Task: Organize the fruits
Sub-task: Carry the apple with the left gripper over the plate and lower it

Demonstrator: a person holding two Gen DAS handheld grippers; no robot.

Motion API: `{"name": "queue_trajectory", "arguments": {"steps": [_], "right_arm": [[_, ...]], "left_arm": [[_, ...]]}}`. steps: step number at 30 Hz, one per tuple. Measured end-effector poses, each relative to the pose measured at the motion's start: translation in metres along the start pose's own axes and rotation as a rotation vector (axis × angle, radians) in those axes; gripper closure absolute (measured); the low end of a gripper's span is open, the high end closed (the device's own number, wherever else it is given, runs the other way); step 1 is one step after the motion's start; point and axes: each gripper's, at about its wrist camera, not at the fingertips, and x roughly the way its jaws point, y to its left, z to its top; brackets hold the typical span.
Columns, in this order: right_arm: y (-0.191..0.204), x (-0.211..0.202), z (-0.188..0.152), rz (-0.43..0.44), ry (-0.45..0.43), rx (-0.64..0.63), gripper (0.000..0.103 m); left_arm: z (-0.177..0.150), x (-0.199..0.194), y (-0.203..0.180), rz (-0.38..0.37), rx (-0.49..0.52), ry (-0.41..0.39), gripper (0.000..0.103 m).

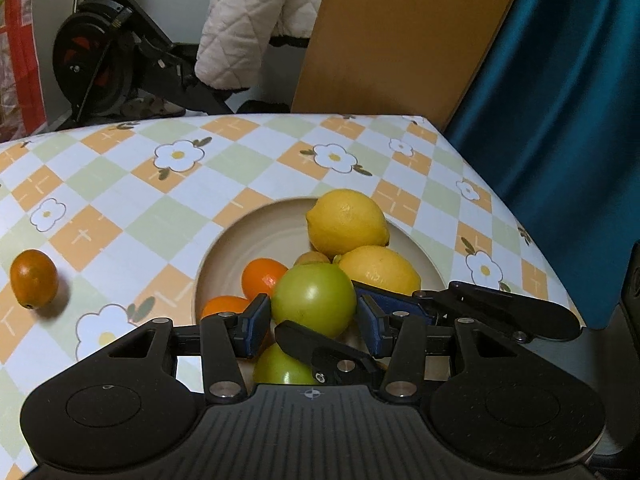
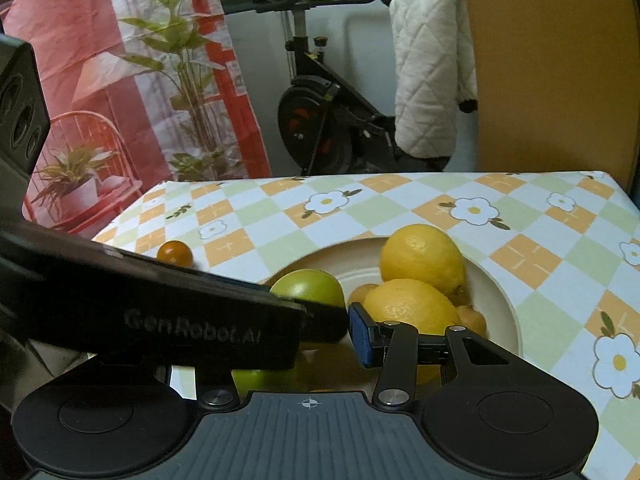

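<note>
Left hand-held gripper (image 1: 314,322): jaws partly open around a green apple (image 1: 314,300) in the bowl (image 1: 224,248); whether the blue pads (image 1: 256,320) press on it cannot be told.

Right hand-held gripper (image 2: 332,334): crosses under the left one. Only 1 blue pad (image 2: 360,338) shows; the other is hidden behind the left gripper's body. Grip undetermined.

Bowl contents: 2 lemons (image 1: 346,220), 2 small orange citrus (image 1: 262,278), a second green fruit (image 1: 280,368) largely hidden beneath the grippers, and yellowish pieces behind the lemons too covered to identify.

Desk (image 1: 120,184): checked floral cloth; 1 kumquat (image 1: 34,278) lies apart to the bowl's left.

Surroundings: exercise bike (image 2: 320,120), white quilted jacket (image 2: 428,60), wooden panel (image 1: 400,32), cut off at the top, and teal curtain (image 1: 560,100).
</note>
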Motion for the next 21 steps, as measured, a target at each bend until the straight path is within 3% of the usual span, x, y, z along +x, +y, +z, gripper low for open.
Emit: {"name": "queue_trajectory", "arguments": {"steps": [15,21], "right_arm": [[-0.001,0.013,0.002,-0.035,0.033,0.010,0.061],[0.000,0.014,0.002,-0.038,0.033,0.009,0.061]], "left_arm": [[0.003,0.011,0.006,-0.027,-0.019,-0.002,0.053],[0.001,0.010,0.001,-0.006,-0.004,-0.005,0.054]]}}
